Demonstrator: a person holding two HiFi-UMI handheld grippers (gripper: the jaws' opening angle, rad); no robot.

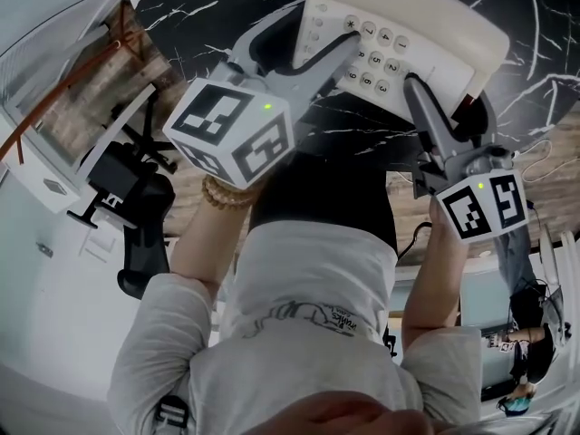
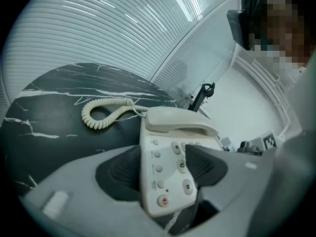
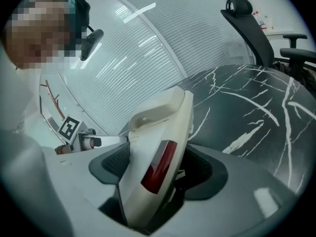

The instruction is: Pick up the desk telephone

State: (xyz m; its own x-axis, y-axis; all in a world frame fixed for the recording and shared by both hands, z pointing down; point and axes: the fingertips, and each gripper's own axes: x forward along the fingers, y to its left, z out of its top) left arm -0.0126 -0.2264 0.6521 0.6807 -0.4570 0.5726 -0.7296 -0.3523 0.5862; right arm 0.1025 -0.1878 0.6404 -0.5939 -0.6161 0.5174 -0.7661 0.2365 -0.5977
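Since your left gripper [image 2: 165, 169] has its fingers clamped on the phone [image 1: 426, 25] at the keypad side and your right gripper [image 3: 158, 169] on the opposite edge, you're at the grasp, phone on or just above the bench [image 1: 535, 53]. Next: raise both together, level; mind the coiled cord [image 2: 101, 113].

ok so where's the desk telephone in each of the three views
head view: telephone top centre-right, keypad showing
left gripper view: telephone lower centre, keypad showing, between the jaws
right gripper view: telephone lower centre-left, edge-on, between the jaws
shared landmark: black white-veined table
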